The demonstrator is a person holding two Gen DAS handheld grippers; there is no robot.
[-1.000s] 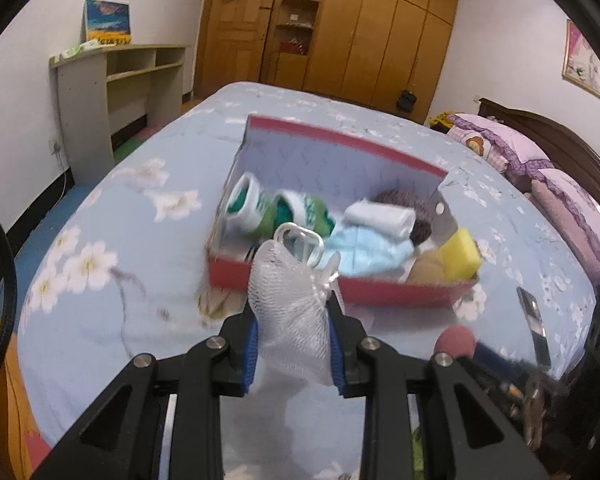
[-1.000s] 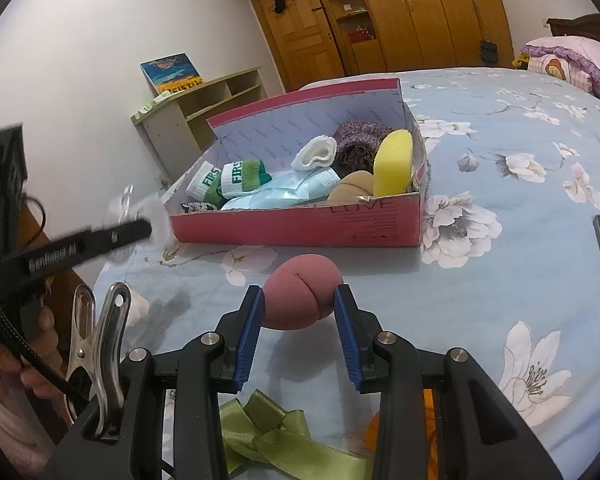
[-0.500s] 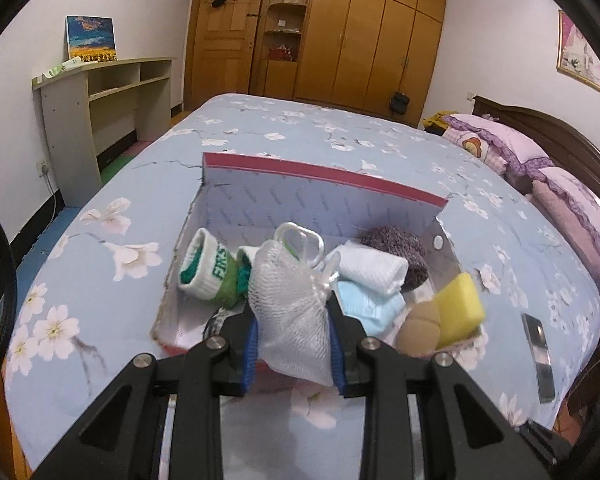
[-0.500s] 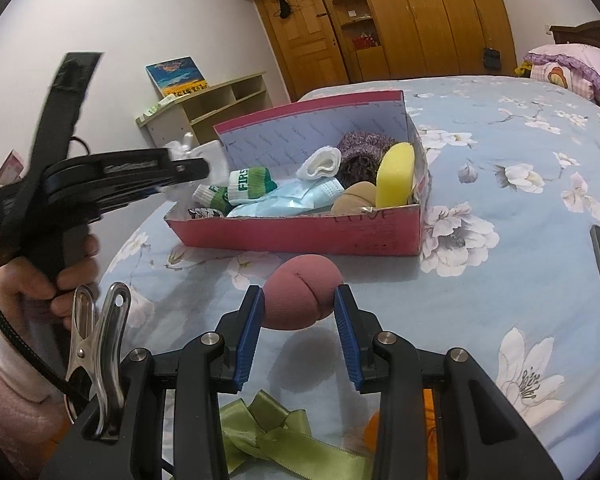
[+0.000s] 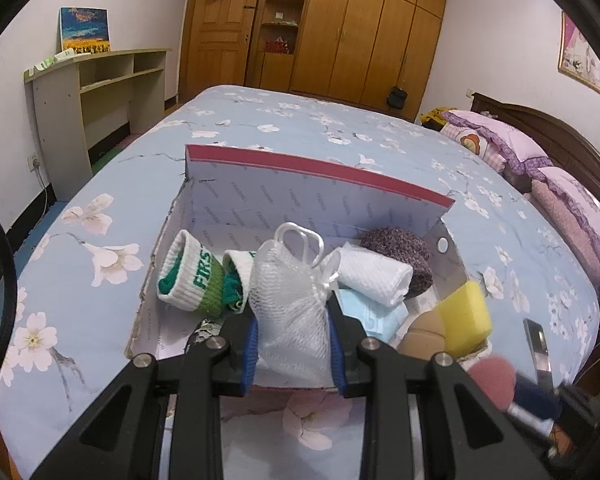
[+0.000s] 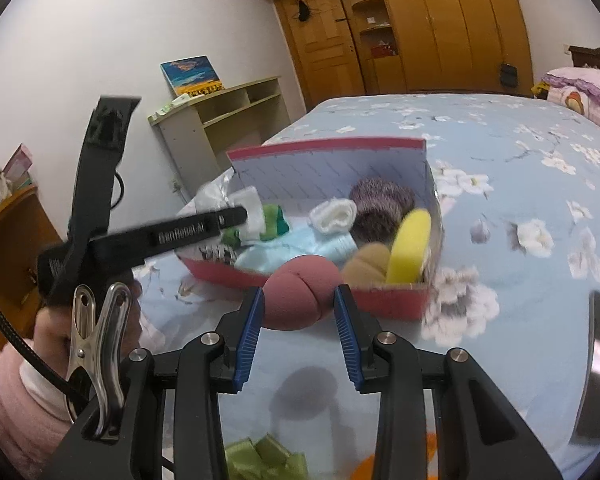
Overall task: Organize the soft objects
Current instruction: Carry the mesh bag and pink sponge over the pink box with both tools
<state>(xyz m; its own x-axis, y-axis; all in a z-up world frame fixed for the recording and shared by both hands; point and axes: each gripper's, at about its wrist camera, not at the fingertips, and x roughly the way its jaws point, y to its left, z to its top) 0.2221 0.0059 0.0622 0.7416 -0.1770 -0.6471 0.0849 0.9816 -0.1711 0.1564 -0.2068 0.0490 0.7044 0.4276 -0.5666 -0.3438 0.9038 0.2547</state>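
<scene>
The left gripper [image 5: 292, 344], pinching the white mesh bag [image 5: 288, 304], has moved over the red cardboard box [image 5: 320, 168], so release seems near, while the right gripper [image 6: 298, 322], clamping the pink foam ball [image 6: 300, 298], now lifts it toward the box.

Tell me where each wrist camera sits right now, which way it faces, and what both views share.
Left wrist: above the red box near its front wall, looking down into it past the left gripper shut on the white mesh bag.
Right wrist: lower, before the box, facing it; right gripper shut on the pink sponge; the person's left hand shows.
Shared: box, yellow sponge, both held items.
</scene>
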